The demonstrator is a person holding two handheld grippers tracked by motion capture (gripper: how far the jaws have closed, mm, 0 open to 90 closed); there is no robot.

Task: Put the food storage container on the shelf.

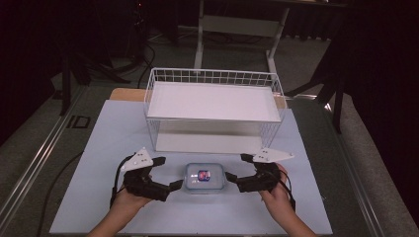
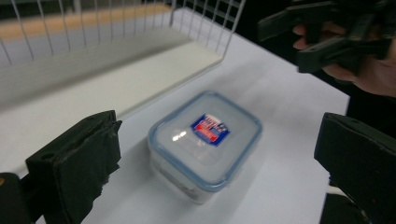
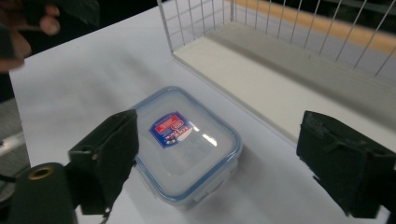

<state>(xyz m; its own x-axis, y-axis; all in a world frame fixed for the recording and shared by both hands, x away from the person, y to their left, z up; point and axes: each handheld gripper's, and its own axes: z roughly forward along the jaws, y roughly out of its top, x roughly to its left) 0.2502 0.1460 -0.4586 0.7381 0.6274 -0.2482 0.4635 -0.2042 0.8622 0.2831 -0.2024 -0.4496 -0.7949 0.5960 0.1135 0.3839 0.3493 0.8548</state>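
Your box (image 1: 205, 177) sits on the desk (image 1: 99, 148) near the front edge, about midway between the left and right edges, just in front of the wire basket (image 1: 213, 106) that stands toward the back. It is a small clear plastic food box with a blue-rimmed snap lid (image 2: 205, 135) and a red and blue label (image 3: 173, 127) on top.

Your left gripper (image 1: 163, 174) is just beside the box's left side and your right gripper (image 1: 237, 170) just beside its right side. Both have their jaws spread wide and hold nothing; in each gripper view the box lies between the two black pads without touching either.

Expect it to be light: the walls look clear and I cannot make out contents, though the view is too blurred to be sure. The plastic is stiff, so it should not crush under a moderate squeeze, but it is smooth and glossy and may slide out of the pads. The rounded corners give poor purchase.

Take hold across two flat opposite walls, below the lid rim, so the rim's overhang rests on the pads. Avoid pinching the lid flaps, which could pop open.
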